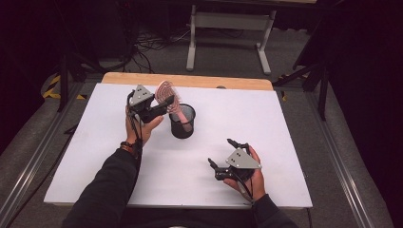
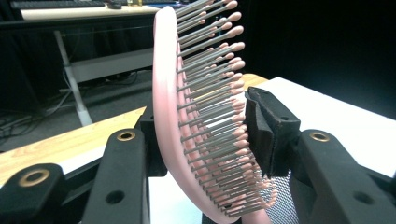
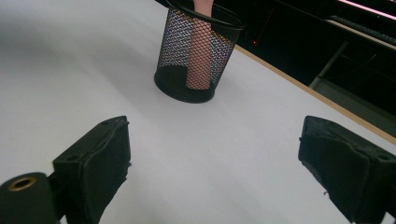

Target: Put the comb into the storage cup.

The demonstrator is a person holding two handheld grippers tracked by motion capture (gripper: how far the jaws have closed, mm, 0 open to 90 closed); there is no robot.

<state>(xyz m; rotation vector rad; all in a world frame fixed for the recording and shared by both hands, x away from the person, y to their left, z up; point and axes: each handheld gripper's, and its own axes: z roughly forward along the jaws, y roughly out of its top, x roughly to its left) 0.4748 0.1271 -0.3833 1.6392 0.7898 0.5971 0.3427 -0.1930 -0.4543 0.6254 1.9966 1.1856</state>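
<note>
White table (image 1: 199, 166), dark room. Left gripper (image 1: 164, 102) around pink brush (image 1: 167, 92), handle down in mesh cup (image 1: 182, 121); pad contact unclear. Right gripper (image 1: 222, 154) open, empty, well apart.

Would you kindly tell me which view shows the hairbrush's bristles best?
The left gripper view: the pink hairbrush stands close up, bristles distinct. The high view shows it small above the mesh cup; the right gripper view shows its handle inside the cup.

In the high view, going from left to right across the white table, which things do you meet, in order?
Left gripper with its jaws around the pink hairbrush → black mesh cup, where the brush handle stands → right gripper, jaws open and holding nothing.
</note>
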